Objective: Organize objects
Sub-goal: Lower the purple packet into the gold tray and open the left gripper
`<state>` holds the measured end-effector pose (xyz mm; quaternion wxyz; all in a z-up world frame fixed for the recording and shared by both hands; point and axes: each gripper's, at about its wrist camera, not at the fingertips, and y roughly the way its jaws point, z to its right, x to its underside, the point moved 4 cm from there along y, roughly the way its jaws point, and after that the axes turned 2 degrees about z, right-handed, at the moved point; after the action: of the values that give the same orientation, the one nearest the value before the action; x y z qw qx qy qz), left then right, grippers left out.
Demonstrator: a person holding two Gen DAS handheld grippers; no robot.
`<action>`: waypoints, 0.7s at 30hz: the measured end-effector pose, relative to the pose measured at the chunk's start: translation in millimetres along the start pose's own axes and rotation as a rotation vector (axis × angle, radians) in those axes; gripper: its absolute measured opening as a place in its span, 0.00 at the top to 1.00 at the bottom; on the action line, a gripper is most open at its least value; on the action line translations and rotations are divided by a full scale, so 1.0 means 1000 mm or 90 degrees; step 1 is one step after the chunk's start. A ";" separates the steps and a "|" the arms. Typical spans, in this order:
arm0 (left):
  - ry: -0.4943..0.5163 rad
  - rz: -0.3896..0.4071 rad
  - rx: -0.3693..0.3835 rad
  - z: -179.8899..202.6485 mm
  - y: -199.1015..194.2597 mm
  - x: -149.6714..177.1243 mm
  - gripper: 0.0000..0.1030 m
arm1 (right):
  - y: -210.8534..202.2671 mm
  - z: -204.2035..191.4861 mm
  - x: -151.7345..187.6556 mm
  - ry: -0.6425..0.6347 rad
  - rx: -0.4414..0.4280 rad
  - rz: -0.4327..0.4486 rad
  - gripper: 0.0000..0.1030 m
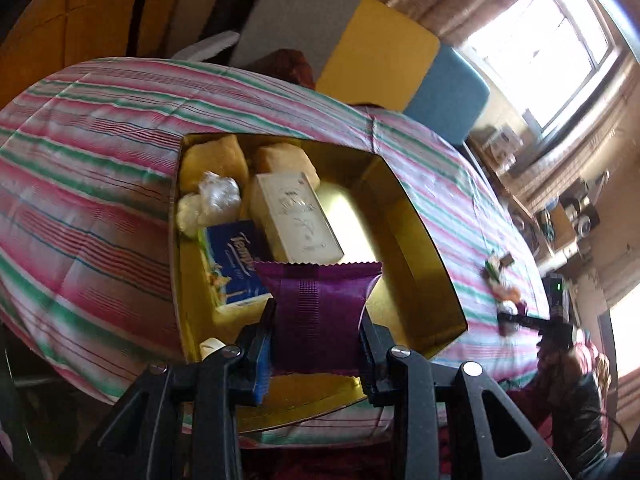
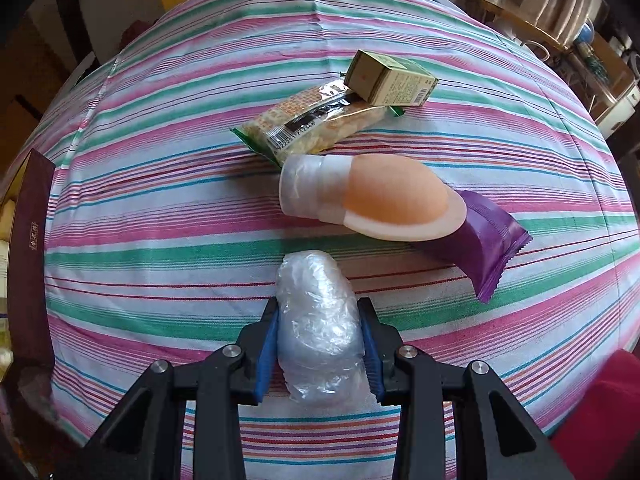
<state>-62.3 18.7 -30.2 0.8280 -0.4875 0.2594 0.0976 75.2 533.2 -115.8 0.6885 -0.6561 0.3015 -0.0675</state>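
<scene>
Two grips on: my left tool (image 1: 318, 334) pinches the purple pack (image 1: 318, 312) over the box (image 1: 416, 216); right tool (image 2: 318, 344) clamps the plastic wad (image 2: 318, 332) on the counter (image 2: 160, 240). Wad's slick, so I'd expect slip on lift. Box is crowded; pack may snag.

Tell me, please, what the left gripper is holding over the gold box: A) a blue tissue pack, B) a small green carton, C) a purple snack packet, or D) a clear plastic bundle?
C: the left gripper pinches a purple snack packet above the gold box.
</scene>
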 end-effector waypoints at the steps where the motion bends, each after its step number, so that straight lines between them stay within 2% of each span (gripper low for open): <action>1: 0.016 -0.007 -0.003 0.004 0.005 0.001 0.67 | 0.000 0.001 0.000 0.000 0.000 0.000 0.63; 6: 0.065 -0.069 -0.019 0.021 0.043 0.009 0.67 | -0.006 0.012 0.008 -0.002 -0.002 0.001 0.63; 12: 0.078 -0.131 -0.042 0.024 0.076 0.020 0.67 | -0.005 0.018 0.010 -0.003 -0.004 0.001 0.63; 21: 0.078 -0.147 -0.078 0.018 0.091 0.024 0.66 | -0.004 0.011 0.007 -0.001 -0.003 0.001 0.63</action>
<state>-73.5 77.8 -104.6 0.7849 -0.5689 0.2452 -0.0127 87.3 538.4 -115.0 0.6872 -0.6574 0.3020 -0.0657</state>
